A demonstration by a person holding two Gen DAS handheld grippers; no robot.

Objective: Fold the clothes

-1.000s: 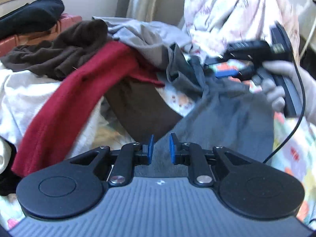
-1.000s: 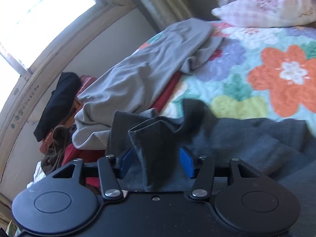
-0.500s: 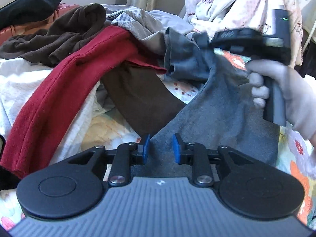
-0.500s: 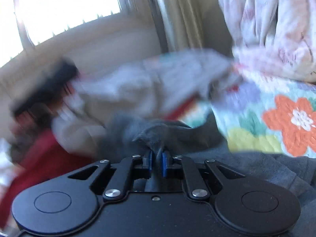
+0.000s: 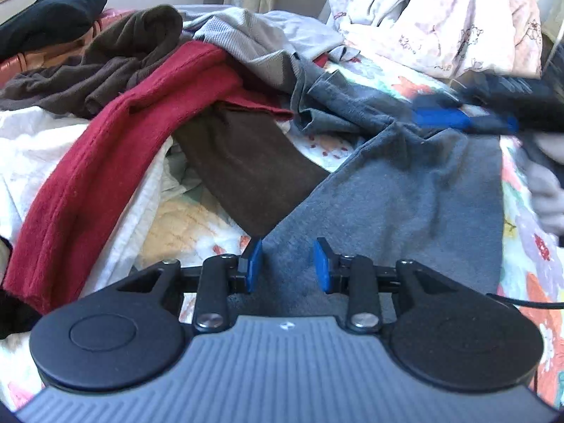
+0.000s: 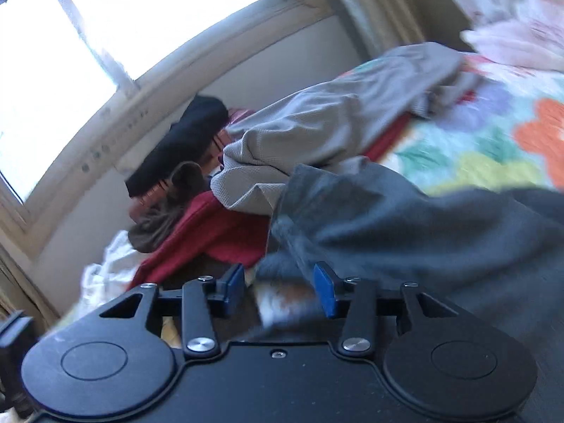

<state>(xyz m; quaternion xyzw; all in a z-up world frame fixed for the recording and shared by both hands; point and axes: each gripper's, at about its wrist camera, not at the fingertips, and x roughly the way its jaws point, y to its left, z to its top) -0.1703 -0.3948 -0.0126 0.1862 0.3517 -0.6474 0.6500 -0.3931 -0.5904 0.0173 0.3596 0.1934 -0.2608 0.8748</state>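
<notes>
On the bed, at the far left edge, a black garment [image 5: 53, 17] lies on something reddish by the wall, and a white cloth [image 5: 31, 155] spreads below it. Next comes a dark brown garment [image 5: 116, 60], then a red sweater [image 5: 116, 148] draped diagonally across the heap, its lower end near the left edge. A light grey waffle-knit top [image 5: 253, 38] sits behind them, towards the curtain. In the middle the left gripper [image 5: 288, 264] hovers over the near hem of the dark grey garment [image 5: 405, 204], which lies spread on the floral quilt [image 5: 528, 246]; its jaws are opening, narrowly apart, with the cloth under and between the blue pads but not pinched. At the right the right gripper [image 5: 458, 120], blurred, stands at the garment's far edge; from its own camera the right gripper's jaws are opening, fairly wide, with a fold of the dark grey cloth [image 6: 405, 218] just ahead of them, not clamped. A pale flowered duvet [image 5: 440, 17] is bunched at the far right corner.
</notes>
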